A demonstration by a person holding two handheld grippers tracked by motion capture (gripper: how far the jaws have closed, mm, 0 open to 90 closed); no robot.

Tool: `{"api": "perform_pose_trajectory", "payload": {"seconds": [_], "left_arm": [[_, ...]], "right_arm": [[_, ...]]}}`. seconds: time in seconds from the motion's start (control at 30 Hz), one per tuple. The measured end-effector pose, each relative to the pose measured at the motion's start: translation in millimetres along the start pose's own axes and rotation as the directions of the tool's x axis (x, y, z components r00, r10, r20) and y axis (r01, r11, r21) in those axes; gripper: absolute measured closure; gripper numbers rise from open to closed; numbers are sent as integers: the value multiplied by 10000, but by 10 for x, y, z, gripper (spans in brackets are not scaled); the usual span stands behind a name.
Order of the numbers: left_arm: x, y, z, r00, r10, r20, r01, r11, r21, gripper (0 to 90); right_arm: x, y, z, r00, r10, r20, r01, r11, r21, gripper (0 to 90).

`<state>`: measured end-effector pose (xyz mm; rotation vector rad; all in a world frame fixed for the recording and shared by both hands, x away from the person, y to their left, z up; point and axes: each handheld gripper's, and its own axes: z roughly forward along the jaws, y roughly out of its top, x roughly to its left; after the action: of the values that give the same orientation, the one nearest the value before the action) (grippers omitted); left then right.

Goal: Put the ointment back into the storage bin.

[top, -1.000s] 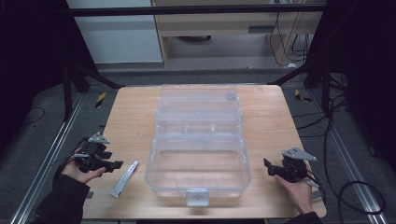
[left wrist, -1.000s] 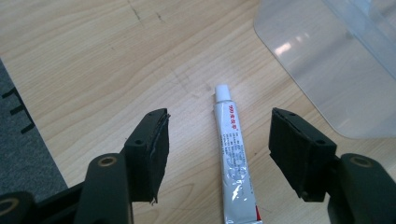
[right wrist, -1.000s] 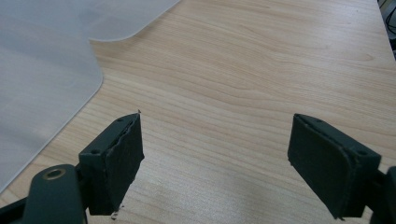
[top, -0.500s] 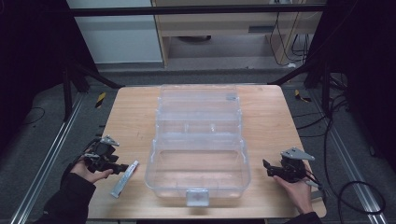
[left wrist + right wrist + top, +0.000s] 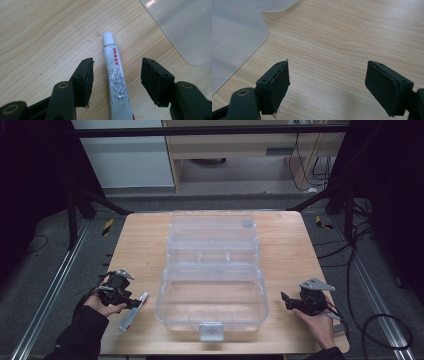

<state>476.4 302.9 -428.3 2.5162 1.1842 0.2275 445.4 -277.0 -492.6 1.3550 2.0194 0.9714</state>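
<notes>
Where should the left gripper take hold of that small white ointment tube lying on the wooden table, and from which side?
Grip the white ointment tube across its soft middle, coming straight down from above. It lies flat on the wooden table, and the left gripper already straddles it, jaws just closing, not yet touching. Avoid the narrow white cap; it may slip.

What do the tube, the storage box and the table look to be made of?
Tube: probably soft plastic or laminate, glossy white, printed red characters, ribbed white cap.
Storage box: clear hard plastic; the tabletop shows through its walls.
Table: pale wood or wood-look laminate, matt, with visible grain lines.
</notes>
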Motion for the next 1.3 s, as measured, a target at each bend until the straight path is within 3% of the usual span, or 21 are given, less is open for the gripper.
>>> {"api": "perform_pose_trajectory", "payload": {"seconds": [0.63,0.67,1.3], "left_arm": [[10,26,193,9996,246,150,-254,9982,548,560],[-6,22,206,9990,83,441,-108,9983,566,567],[5,66,354,9985,69,541,-122,9950,991,658]], "right_arm": [[11,-6,17,9997,-53,-235,58,9997,246,216],[12,-7,20,9997,-79,-237,85,9997,247,217],[35,-19,57,9985,-258,-486,287,9978,591,231]]}}
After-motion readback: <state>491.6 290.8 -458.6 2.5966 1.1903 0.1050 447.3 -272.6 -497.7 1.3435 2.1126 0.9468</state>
